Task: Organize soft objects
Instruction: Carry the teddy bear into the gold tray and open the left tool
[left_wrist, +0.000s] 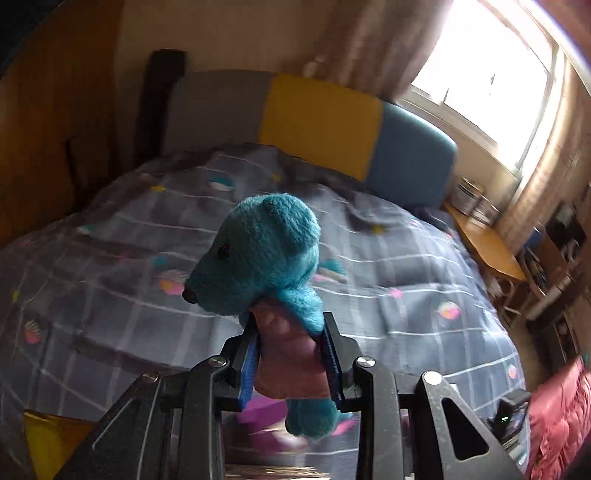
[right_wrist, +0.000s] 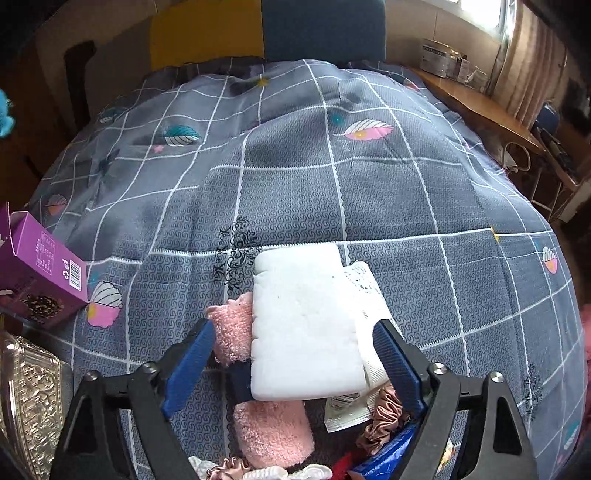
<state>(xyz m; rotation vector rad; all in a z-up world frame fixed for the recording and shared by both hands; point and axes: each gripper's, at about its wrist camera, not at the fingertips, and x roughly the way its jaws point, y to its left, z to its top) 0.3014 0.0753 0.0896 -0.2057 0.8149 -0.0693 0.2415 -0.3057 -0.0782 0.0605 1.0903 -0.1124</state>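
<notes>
Pinching a blue plush bear (left_wrist: 266, 254) at its body, the left gripper (left_wrist: 291, 354) holds the toy in the air above the bed, its two black jaws with blue pads pressed against a pinkish cloth piece (left_wrist: 291, 362) on the toy's middle. The bear's head points to about 10 o'clock in the left wrist view, and one of its legs hangs down below the jaws at 6 o'clock. Behind it lies the grey checked quilt (left_wrist: 406, 266), and the headboard (left_wrist: 321, 125) with grey, yellow and blue panels stands at 12 o'clock.

The right gripper (right_wrist: 293, 347) is spread wide, with nothing between its jaws that it presses. It hovers over a pile of soft things on the quilt (right_wrist: 332, 184): a white foam pad (right_wrist: 306, 325) lies in the middle, partly on a pink fluffy cloth (right_wrist: 273, 432) and on a white printed packet (right_wrist: 365, 295). A pink satin scrunchie (right_wrist: 384, 417) lies at 5 o'clock, close to the right jaw. At 9 o'clock a purple carton (right_wrist: 40, 273) stands at the bed's edge, and a clear embossed container (right_wrist: 29, 398) is at 8 o'clock.
</notes>
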